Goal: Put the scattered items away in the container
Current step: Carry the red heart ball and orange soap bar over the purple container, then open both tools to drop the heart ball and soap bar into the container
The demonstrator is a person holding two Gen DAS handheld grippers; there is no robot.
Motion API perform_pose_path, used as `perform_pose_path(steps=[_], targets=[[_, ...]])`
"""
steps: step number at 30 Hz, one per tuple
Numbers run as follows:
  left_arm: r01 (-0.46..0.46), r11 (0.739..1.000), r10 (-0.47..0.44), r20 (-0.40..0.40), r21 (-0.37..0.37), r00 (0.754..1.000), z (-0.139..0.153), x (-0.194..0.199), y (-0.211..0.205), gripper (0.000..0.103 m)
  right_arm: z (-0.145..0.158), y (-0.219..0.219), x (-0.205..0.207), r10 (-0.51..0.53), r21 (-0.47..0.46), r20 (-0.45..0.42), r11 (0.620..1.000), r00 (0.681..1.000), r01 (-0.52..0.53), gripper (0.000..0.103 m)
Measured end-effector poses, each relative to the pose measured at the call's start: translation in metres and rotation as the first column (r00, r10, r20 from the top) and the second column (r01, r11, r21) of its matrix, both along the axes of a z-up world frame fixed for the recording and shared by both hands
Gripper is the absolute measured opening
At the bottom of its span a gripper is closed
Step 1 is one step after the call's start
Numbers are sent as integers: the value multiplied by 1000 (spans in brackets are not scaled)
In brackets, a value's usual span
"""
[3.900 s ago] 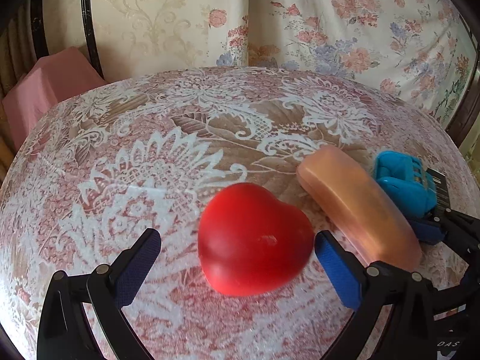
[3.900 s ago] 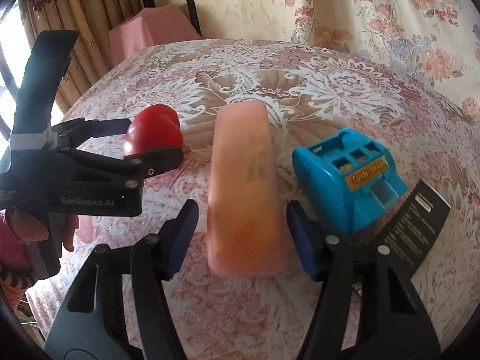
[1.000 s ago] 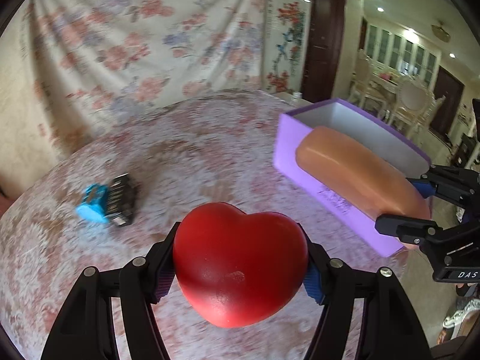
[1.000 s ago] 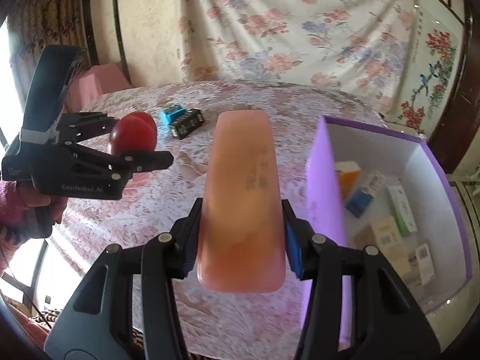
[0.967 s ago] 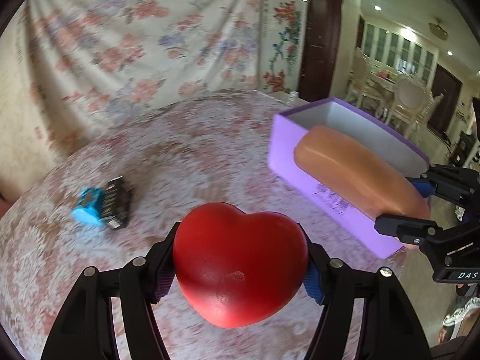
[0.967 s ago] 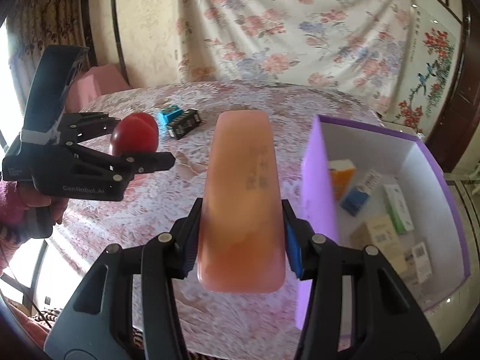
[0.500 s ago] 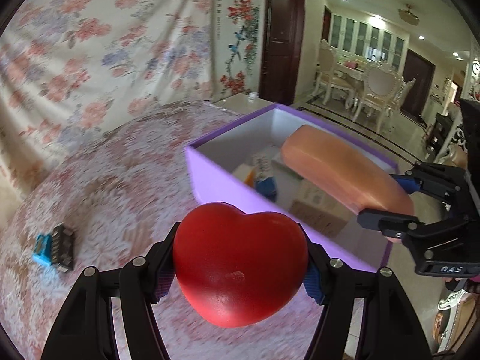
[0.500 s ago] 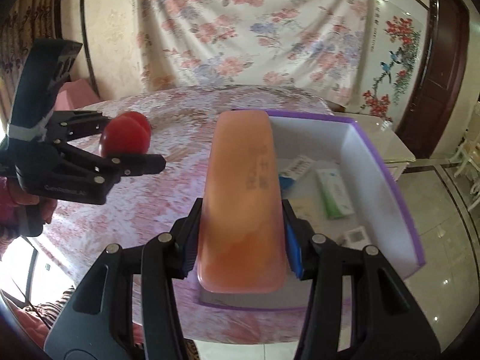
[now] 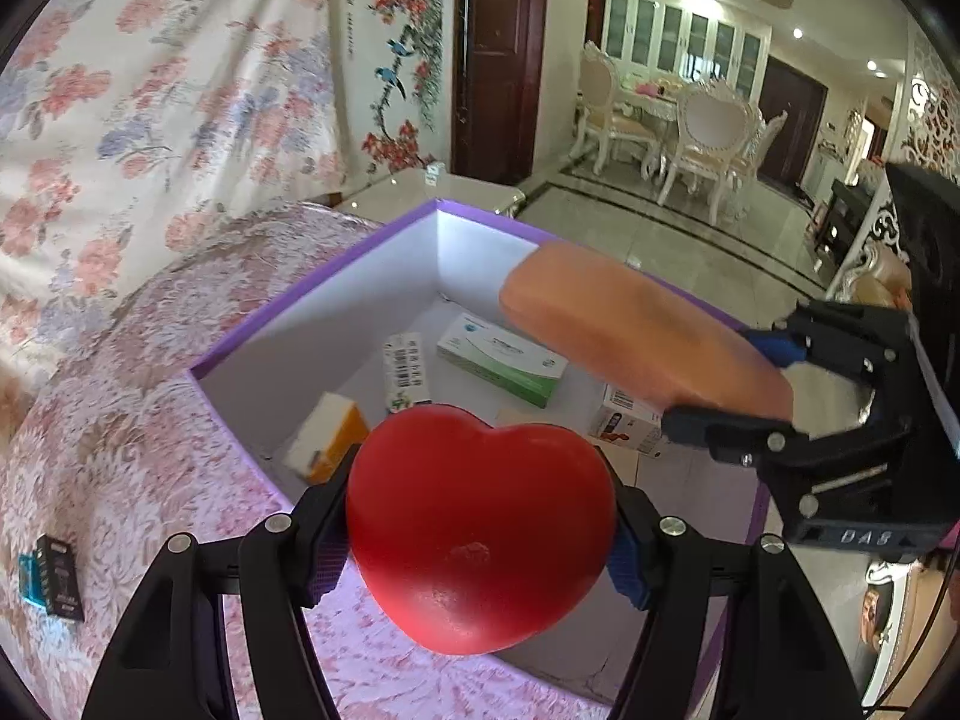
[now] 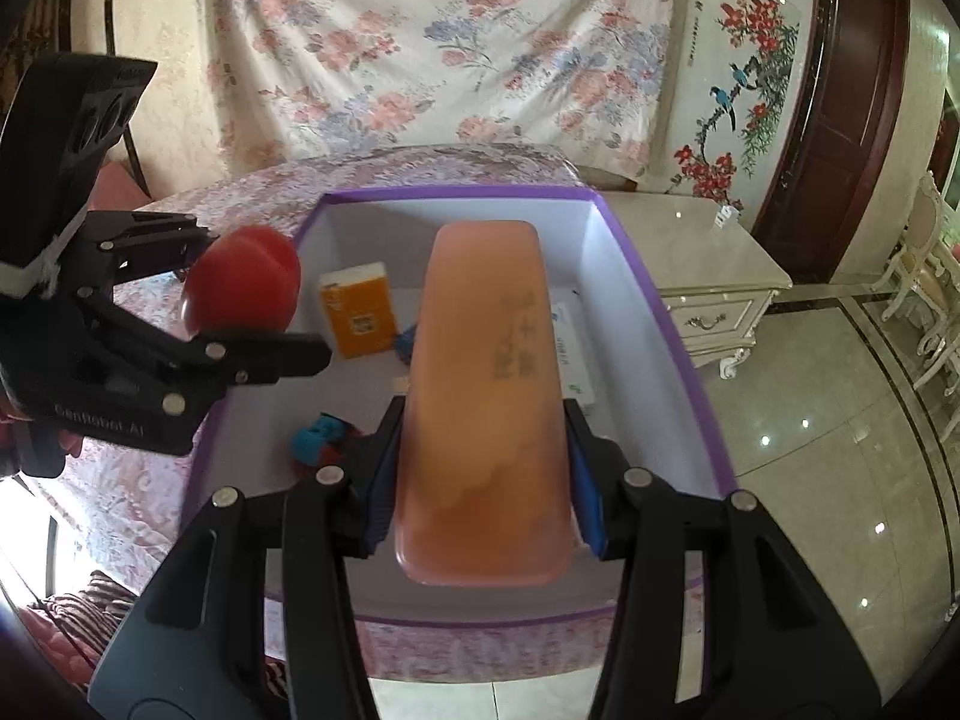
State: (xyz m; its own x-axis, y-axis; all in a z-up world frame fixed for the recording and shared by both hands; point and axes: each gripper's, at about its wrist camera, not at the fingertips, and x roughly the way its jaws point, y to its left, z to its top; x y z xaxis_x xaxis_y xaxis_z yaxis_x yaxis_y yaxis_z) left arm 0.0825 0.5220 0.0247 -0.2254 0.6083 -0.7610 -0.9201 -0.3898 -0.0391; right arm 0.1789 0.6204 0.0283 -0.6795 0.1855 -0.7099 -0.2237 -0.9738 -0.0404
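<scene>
1. The right gripper [image 10: 483, 474] is clamped on a long orange soap-like bar [image 10: 485, 360], held above the open purple box [image 10: 654, 294]. The bar's long axis runs front to back along the box, within its walls, so the drop looks to be straight down.
2. The left gripper [image 9: 480, 531] is closed on a red heart-shaped squeeze toy [image 9: 480, 522]. In the left wrist view the heart sits over the box's near-left wall (partly above the interior, partly above the rim), so it probably needs a little more travel inward before release.
3. The two grippers hang just beside each other over the box. The right one is deeper in, and the left one's fingers lie near the bar's left flank.
4. Already in the box: an orange carton [image 10: 360, 309], a green-and-white carton [image 9: 501, 357], a barcoded packet [image 9: 405, 369] and a small blue toy [image 10: 318, 441].
5. A blue toy with a black card [image 9: 51, 576] lies on the table's floral cloth [image 9: 120, 420], well apart from the box.
</scene>
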Motion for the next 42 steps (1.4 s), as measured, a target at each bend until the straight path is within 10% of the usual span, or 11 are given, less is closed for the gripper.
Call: perform_pose_path(steps=[25, 42], targets=[[126, 962, -117, 54, -241, 992, -46, 31, 31, 70, -21, 46, -46, 64, -33, 113, 998, 991, -61, 51], [123, 978, -107, 103, -167, 989, -36, 31, 15, 84, -16, 42, -42, 45, -79, 114, 996, 992, -36, 53]])
